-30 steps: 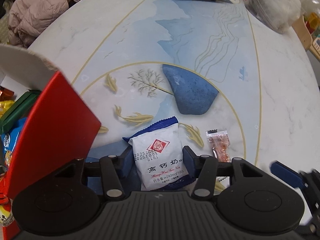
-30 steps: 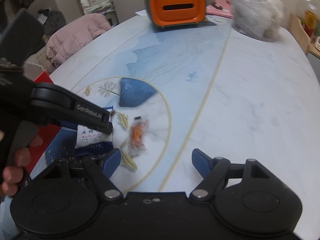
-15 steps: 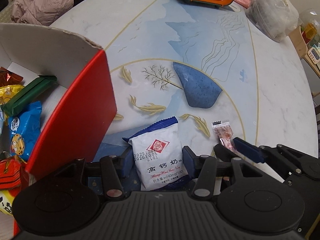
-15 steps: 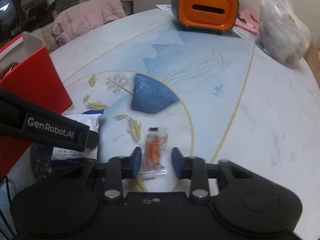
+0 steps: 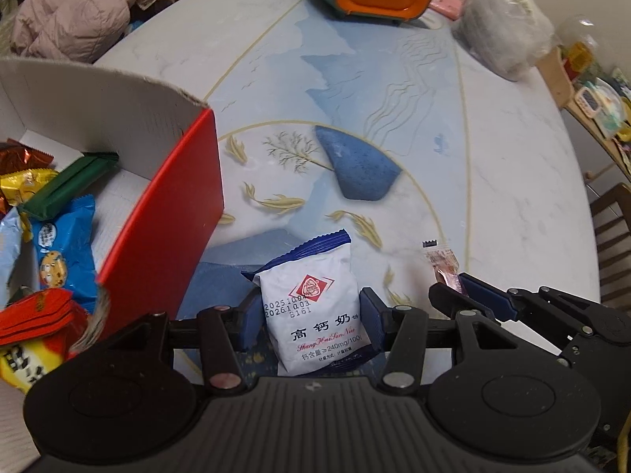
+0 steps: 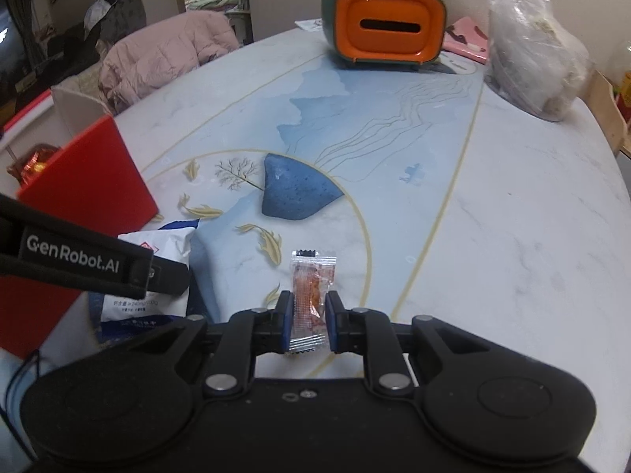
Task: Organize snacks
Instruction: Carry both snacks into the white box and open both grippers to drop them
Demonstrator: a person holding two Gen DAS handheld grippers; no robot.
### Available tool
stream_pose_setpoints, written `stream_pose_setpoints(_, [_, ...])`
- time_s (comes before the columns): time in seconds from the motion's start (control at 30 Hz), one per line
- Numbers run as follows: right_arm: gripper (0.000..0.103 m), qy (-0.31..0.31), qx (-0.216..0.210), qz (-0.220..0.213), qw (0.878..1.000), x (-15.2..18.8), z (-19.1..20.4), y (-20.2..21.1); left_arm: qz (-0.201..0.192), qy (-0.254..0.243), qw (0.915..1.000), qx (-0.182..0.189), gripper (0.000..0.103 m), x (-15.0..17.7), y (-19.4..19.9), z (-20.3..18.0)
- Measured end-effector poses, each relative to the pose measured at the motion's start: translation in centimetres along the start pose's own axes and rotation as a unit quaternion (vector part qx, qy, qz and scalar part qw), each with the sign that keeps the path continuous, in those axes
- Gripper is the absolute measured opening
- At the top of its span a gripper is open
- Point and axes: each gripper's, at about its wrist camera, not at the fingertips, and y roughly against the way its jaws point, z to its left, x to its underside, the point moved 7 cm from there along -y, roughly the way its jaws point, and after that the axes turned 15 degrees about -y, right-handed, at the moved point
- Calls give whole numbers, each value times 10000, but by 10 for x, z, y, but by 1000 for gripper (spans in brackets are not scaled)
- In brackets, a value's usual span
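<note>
My left gripper [image 5: 307, 321] is shut on a white and blue milk-tablet packet [image 5: 313, 303], held just above the table beside the red box [image 5: 169, 236]. The packet also shows in the right wrist view [image 6: 157, 276], partly hidden by the left gripper's body. My right gripper [image 6: 308, 323] is shut on a small clear sachet with orange filling [image 6: 311, 295], low over the table. In the left wrist view the sachet [image 5: 441, 262] sticks out of the right gripper's blue pads [image 5: 485, 295]. The red box holds several wrapped snacks [image 5: 59, 244].
An orange and green tissue holder [image 6: 384, 25] stands at the table's far side. A clear plastic bag [image 6: 532, 55] lies at the far right. A pink jacket [image 6: 165, 55] hangs past the far left edge. A chair [image 5: 611, 236] stands at the right.
My right gripper moved in over the sachet and closed on it. My left gripper kept hold of the packet and shifted so more of the open red box shows.
</note>
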Motion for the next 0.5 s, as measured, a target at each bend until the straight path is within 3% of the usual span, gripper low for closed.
stream_pose_setpoints(0.5, [16,-366,-184,-391,9984,7,32,101,-432,-541,9975,150,51,22,95,7])
